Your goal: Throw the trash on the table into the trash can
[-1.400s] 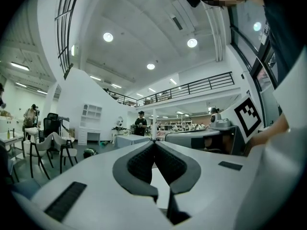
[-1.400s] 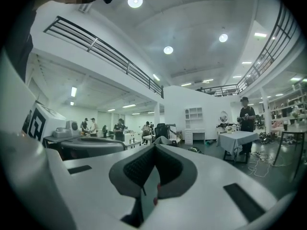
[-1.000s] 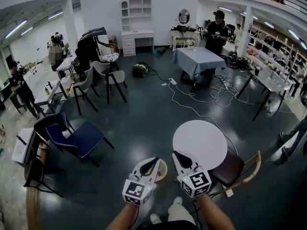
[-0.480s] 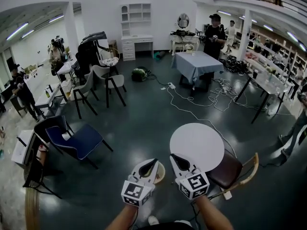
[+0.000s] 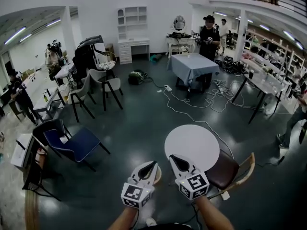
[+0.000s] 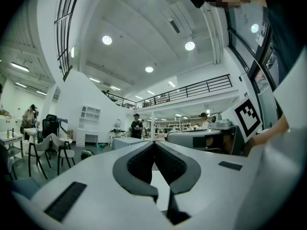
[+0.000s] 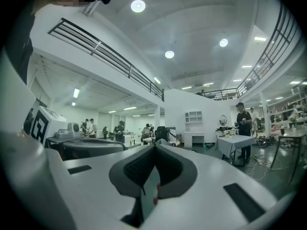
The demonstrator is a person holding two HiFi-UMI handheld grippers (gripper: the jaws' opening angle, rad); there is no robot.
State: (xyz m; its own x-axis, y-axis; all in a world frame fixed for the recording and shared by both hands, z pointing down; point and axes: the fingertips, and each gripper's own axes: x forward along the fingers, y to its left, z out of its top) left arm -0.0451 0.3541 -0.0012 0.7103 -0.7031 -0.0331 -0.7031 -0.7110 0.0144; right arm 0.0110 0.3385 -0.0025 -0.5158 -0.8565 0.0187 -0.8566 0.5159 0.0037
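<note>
In the head view both grippers are held level, side by side, low in the picture. My left gripper is shut, its tips over a round tan-rimmed bin on the floor, mostly hidden behind it. My right gripper is shut too, its tips at the near edge of a round white table. No trash shows on the tabletop. In the left gripper view the jaws of the left gripper meet at the tips; the right gripper looks the same in its own view. Nothing shows held in either.
A brown wooden chair stands right of the table. Blue chairs are at the left. White cables trail over the dark floor toward a grey-clothed table. Several people stand around the room's edges.
Both grippers have moved a little forward and up together, still shut. The round table has slid slightly left in the head view, and the tan bin is more hidden behind the left gripper.
</note>
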